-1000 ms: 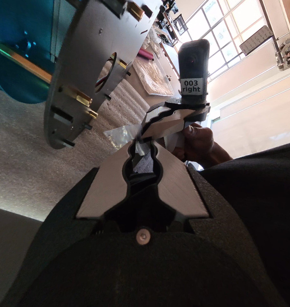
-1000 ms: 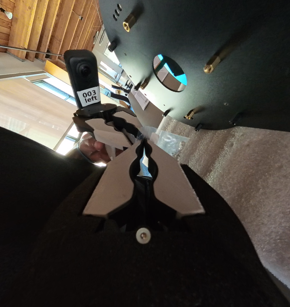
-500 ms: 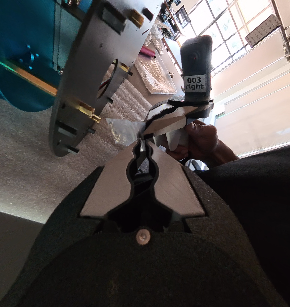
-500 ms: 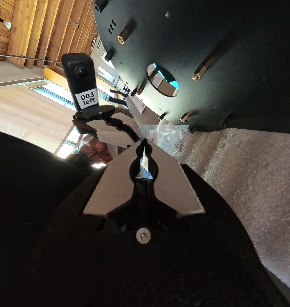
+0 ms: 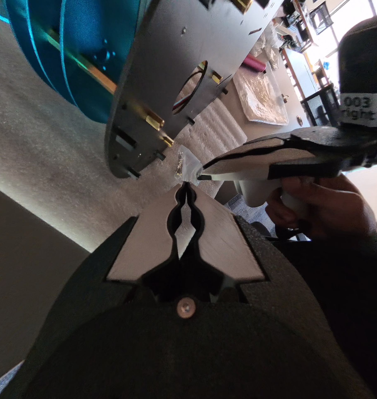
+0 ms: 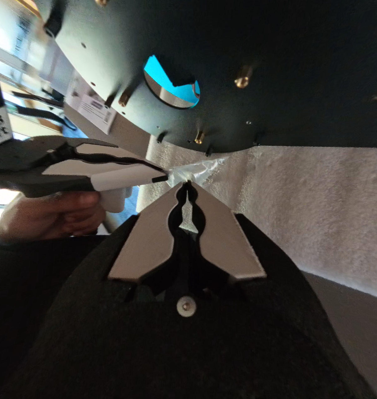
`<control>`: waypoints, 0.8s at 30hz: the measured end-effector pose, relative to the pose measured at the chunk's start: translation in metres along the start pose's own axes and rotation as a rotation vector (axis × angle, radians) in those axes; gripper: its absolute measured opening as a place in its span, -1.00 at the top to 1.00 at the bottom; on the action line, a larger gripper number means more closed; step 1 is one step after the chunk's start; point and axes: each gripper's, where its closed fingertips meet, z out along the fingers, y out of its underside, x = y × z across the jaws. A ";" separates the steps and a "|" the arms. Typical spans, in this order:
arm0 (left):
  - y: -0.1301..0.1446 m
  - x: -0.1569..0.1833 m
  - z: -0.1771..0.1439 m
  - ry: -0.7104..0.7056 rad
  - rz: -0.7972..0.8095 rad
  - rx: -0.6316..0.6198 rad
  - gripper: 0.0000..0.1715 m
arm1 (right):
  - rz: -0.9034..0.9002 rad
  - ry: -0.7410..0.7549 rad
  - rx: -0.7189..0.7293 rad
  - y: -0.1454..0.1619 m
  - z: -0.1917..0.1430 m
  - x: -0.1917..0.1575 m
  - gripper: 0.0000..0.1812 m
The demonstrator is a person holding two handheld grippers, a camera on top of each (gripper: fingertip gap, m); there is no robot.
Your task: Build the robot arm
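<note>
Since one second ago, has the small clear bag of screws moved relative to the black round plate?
Yes. In the left wrist view, the clear bag, pinched by both tools, now sits lower and nearer the bottom edge of the black plate, just over the foam sheet.

Two claws [image 5: 186, 183] [image 6: 186, 183], one clear bag [image 5: 186, 166] of screws between them, one black plate [image 5: 161, 71], two hands [image 5: 325, 211] [image 6: 54, 216].

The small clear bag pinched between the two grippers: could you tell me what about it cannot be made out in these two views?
- Clear bag contents, left wrist view: small metal pieces, too tiny and blurred to name or count.
- Bag mouth, right wrist view: hidden by both grippers' closed tips, the left gripper and right gripper.
- Bag's far side: crumpled, glare-washed.
</note>
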 end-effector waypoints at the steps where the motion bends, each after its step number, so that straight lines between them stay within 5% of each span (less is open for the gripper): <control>1: 0.001 0.000 0.000 -0.003 -0.009 -0.003 1.00 | -0.023 0.032 -0.005 0.000 -0.001 0.000 1.00; 4: 0.001 0.000 0.000 -0.032 -0.008 -0.011 1.00 | -0.101 0.096 -0.020 0.001 -0.002 0.000 1.00; 8: -0.001 0.000 -0.005 0.024 -0.069 -0.033 1.00 | -0.537 0.102 0.033 -0.002 -0.005 -0.017 0.92; 10: -0.002 0.005 -0.007 0.079 -0.117 -0.050 1.00 | -0.759 0.113 0.078 -0.004 -0.012 -0.020 0.37; 12: -0.004 0.012 -0.009 0.144 -0.181 -0.063 1.00 | -0.908 0.180 0.114 -0.011 -0.017 -0.011 0.22; 18: 0.003 0.029 -0.016 0.295 -0.331 -0.132 1.00 | -1.024 -0.134 0.027 0.003 -0.006 -0.030 0.28; 24: 0.008 0.033 -0.025 0.343 -0.341 -0.155 1.00 | -1.040 -0.312 -0.016 0.007 -0.009 -0.038 0.68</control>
